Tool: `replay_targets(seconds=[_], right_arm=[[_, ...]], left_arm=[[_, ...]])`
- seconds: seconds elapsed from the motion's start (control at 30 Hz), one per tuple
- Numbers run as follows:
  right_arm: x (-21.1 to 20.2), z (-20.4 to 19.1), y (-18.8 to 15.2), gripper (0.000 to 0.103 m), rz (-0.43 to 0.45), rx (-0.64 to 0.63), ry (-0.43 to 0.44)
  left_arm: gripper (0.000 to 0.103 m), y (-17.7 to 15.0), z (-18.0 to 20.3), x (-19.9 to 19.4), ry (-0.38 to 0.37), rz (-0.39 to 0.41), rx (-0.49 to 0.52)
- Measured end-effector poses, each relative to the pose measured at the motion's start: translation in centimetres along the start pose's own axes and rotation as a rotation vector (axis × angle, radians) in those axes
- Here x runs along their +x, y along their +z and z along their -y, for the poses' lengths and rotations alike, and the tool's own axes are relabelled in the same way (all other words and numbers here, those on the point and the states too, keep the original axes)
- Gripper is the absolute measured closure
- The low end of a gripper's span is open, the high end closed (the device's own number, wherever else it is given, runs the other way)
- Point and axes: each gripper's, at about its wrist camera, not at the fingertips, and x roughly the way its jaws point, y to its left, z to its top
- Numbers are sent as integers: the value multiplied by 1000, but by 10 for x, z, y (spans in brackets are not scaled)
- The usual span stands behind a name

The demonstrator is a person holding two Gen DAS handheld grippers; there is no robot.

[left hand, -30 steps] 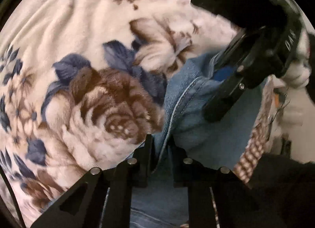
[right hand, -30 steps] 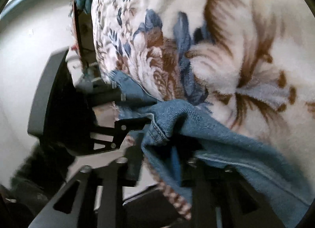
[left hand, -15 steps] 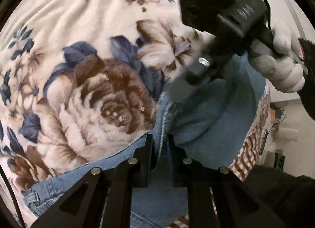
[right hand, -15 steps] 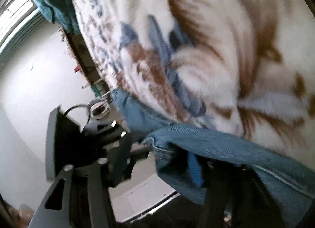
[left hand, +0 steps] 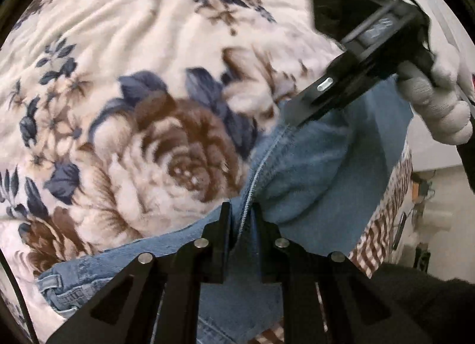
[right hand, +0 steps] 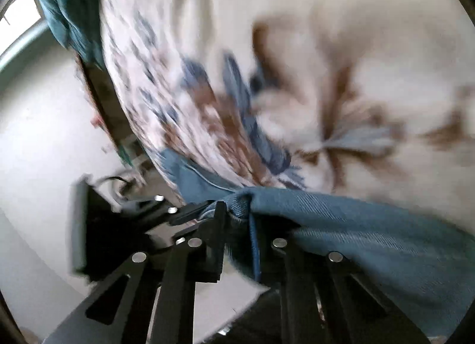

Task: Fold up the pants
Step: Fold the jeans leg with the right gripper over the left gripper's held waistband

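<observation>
Floral blanket (left hand: 124,55) lies under the jeans (left hand: 320,171); left tongs (left hand: 241,214) and right tongs (right hand: 237,216) each pinch denim: carry both edges level.

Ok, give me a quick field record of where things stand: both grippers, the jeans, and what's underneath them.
left gripper: shut on the jeans' stitched seam
right gripper: shut on a bunched denim edge
jeans: blue denim, lifted between both grippers, waistband part lying at lower left
surface: floral fleece blanket, cream with brown and blue flowers
gloved hand: grips the right gripper's handle
image quality: right wrist view blurred
</observation>
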Motion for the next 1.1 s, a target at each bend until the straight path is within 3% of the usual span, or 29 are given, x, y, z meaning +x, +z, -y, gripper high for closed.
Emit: replay_targets(seconds=[0.1,0.17,0.23,0.27,0.3,0.43,0.53,0.57,0.6,0.7,0.83,0.97,1.03,1.07,1.1], right_arm=[[-39,5,-2,98,115,13,49],[-43,-1,-3,96,102,-29,40],[-26,-12,-2,78,15,-86,12],[-19,-15,-1,53,-10,-108,-4],[-10,-22,-1,36,-33,-151,-46],[53,-40,-7,35,-173,-313,-294],[89,-47,2,40,-242,-367,-385],[94,-49,5,57,-251,-377,-397],[94,-51,8,86,-242,-407,-437],[67,-52,27,87,-180,-294,-350],[26,-44,24,87,-19,-220,-247],[-2,-48,13,85,130,-234,-379],[-10,-58,-1,85,135,-300,-418],[-14,-64,-9,83,130,-344,-454],[-26,-69,-19,68,123,-415,-522]], left_arm=[[93,2,-8,-2,-14,7,-46],[86,5,-22,-5,-48,20,-150],[77,6,-40,-10,-96,54,-285],[74,5,-49,-16,-100,85,-348],[74,3,-56,-22,-104,114,-394],[74,-4,-69,-43,-92,198,-470],[74,-15,-68,-47,-83,227,-509],[74,-19,-68,-46,-80,228,-522],[74,-23,-68,-42,-65,220,-536],[74,-38,-73,-28,-40,194,-584],[74,-58,-85,-17,-32,177,-643],[74,-64,-96,-17,-14,172,-679],[74,-64,-98,-19,4,174,-675],[74,-64,-99,-19,7,176,-677],[74,-63,-100,-19,6,175,-680]])
